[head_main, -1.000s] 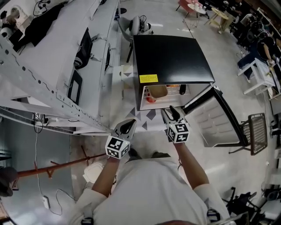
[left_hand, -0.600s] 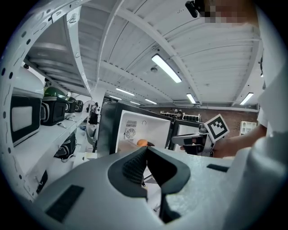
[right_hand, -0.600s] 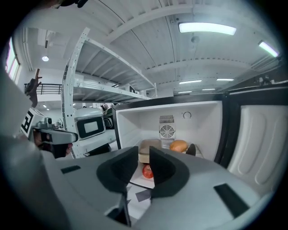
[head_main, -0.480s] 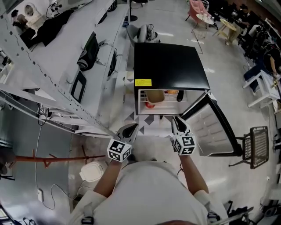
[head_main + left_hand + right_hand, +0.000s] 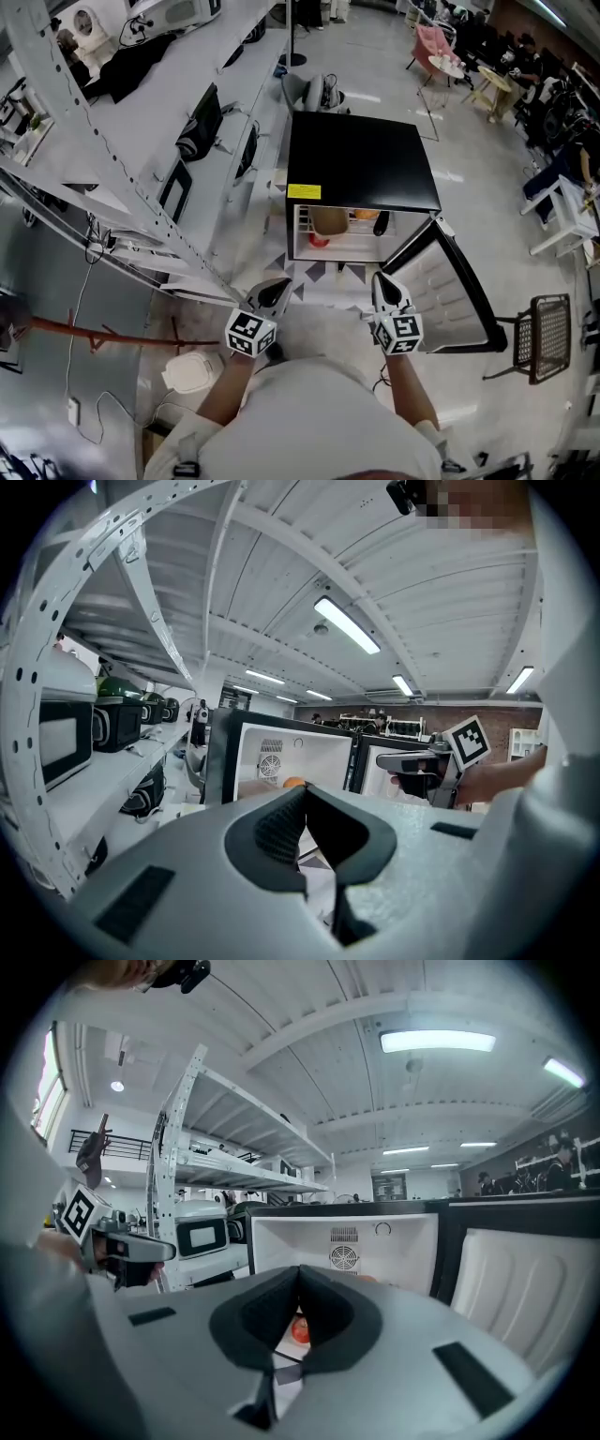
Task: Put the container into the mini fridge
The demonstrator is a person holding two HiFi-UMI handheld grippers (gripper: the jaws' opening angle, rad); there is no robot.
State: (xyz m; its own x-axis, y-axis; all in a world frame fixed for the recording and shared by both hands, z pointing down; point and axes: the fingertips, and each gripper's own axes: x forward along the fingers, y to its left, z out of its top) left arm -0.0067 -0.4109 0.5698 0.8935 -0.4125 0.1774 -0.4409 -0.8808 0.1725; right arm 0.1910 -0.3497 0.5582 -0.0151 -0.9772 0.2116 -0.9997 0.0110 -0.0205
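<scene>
Floor strip (image 5: 328, 278) between open mini fridge (image 5: 361, 169) and left claw (image 5: 275, 292), right claw (image 5: 386, 285); both closed.

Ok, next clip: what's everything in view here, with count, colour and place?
mini fridge: one, black with a white inside, middle of the floor
door: one, black with a white lining, swung open to the right
container: one, tan, on the fridge's shelf, left side
orange item: one, on the shelf beside the container
dark item: one, right end of the shelf
red item: one, below the container
shelving rack: one, white, along the left, holding dark appliances
pink chair: one, far top right
left gripper: grey, before the fridge, fingers shut, empty
right gripper: grey, near the door, fingers just closed together, empty
</scene>
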